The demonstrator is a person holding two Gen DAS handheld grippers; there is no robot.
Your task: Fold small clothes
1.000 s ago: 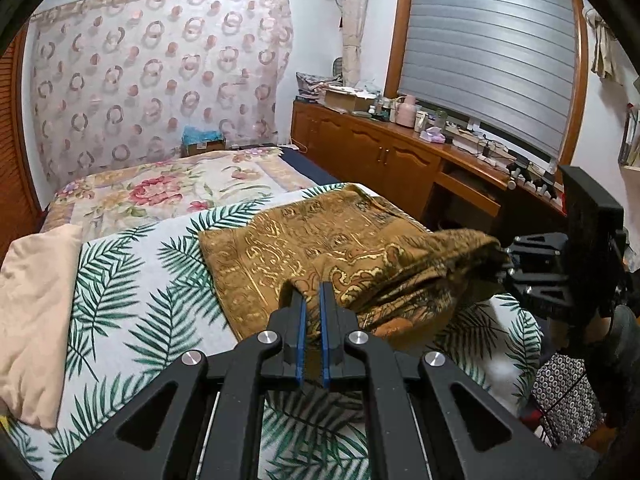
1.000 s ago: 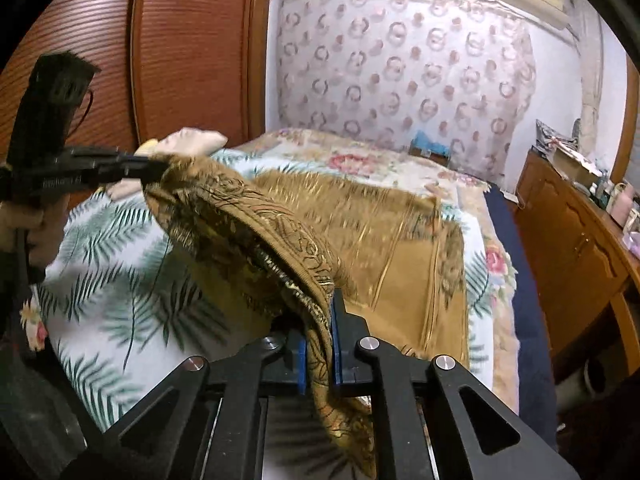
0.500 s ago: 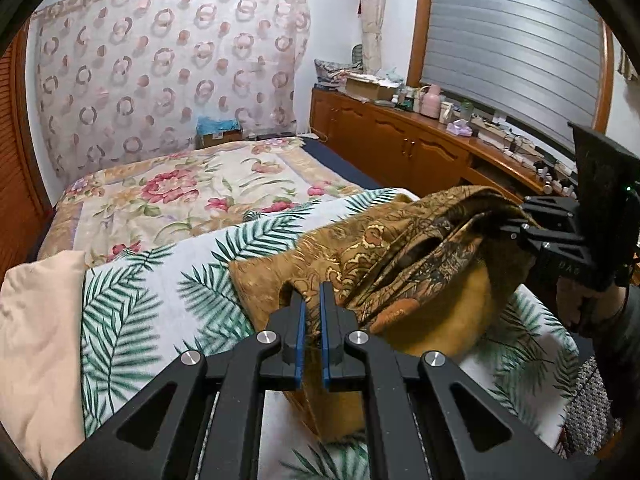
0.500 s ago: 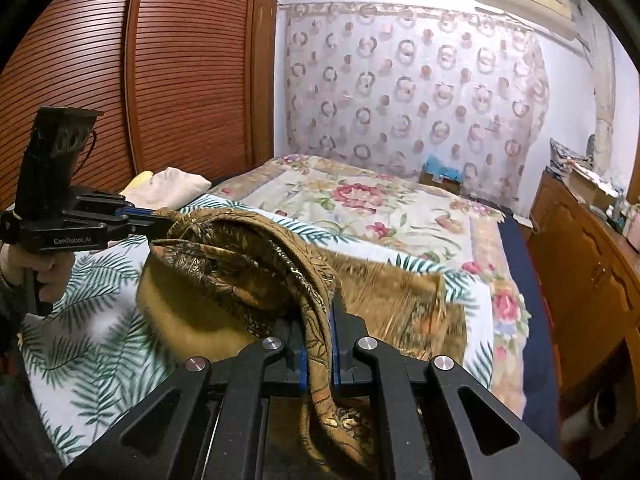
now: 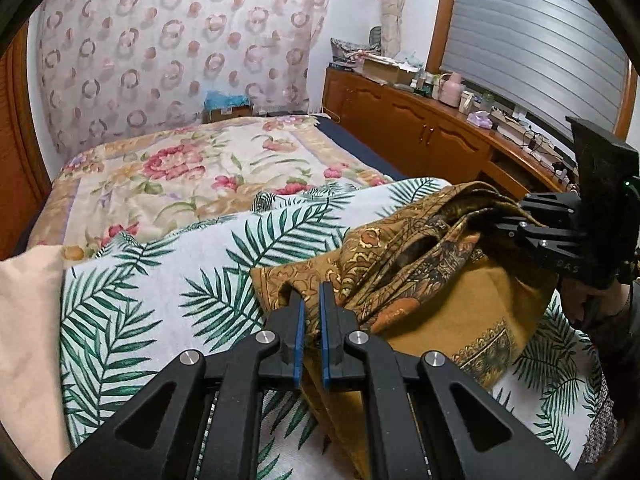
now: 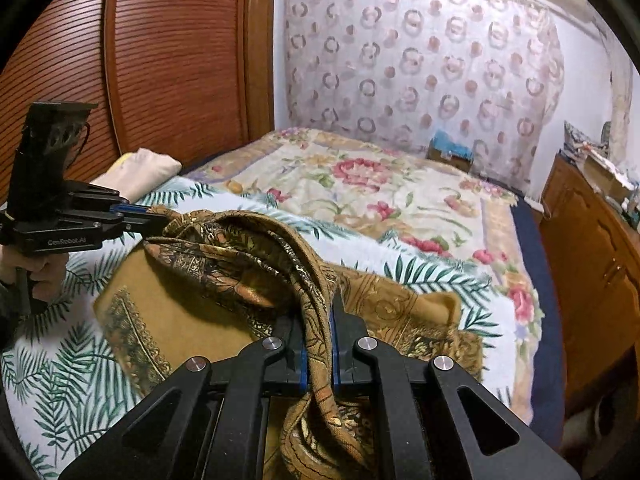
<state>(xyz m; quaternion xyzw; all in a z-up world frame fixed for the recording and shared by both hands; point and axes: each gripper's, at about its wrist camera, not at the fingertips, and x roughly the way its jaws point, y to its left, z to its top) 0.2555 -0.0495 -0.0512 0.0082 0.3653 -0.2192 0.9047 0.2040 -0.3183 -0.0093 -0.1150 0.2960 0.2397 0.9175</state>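
Bedroom, bed (image 5: 168, 184) under a floral quilt with a palm-leaf sheet (image 5: 132, 308) spread on the near end as the folding surface. On it, the mustard paisley garment (image 5: 404, 264), part lying flat, part lifted off the sheet. Left gripper (image 5: 311, 312) has its jaws nearly closed on one bunched edge, fabric hanging down between the blue pads. Right gripper (image 6: 318, 332) is clamped on the other bunched end, a rope of cloth trailing through its jaws. The held edge sags between the two, plain lining showing underneath, so the top layer looks raised so it can be carried over the flat part, likely mid-fold. Holding both ends likely keeps that edge level and stops it dropping crooked. Outward: cream folded cloth (image 5: 24, 340) at the sheet's left side, well apart; wooden sideboard (image 5: 420, 132) with clutter along the window wall; ring-pattern curtain (image 6: 420, 68) behind; slatted wardrobe doors (image 6: 168, 56) beside the bed.
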